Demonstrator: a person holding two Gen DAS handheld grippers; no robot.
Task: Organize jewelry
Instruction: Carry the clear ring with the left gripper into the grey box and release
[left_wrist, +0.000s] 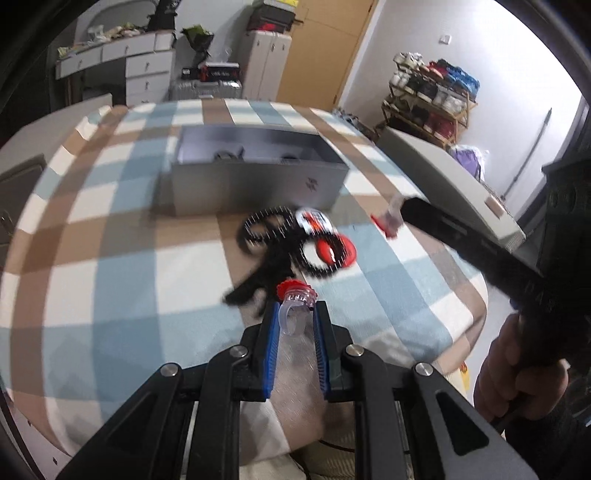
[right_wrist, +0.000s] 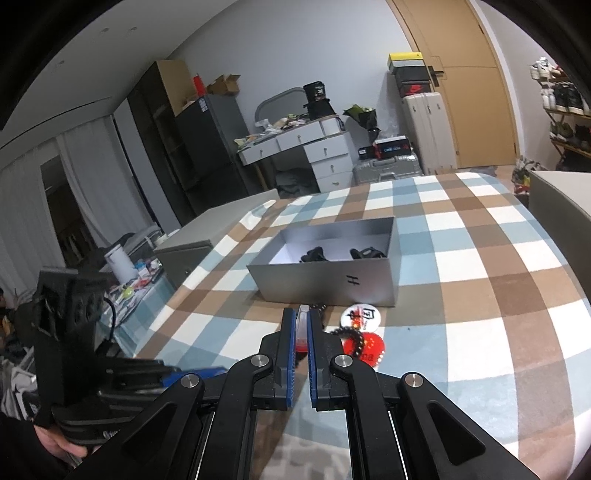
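Here the left gripper clamps its fingers on a clear ring with a red top. The right gripper pinches a small clear-and-red piece. Both hang over the checkered bed, near the grey box and black bead strings.

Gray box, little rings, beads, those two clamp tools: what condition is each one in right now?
Gray box: lid off, dark items inside.
Left gripper: shut on a clear ring with red top.
Right gripper: shut on a second clear ring.
Black bead string: loose on the blanket, blurred.
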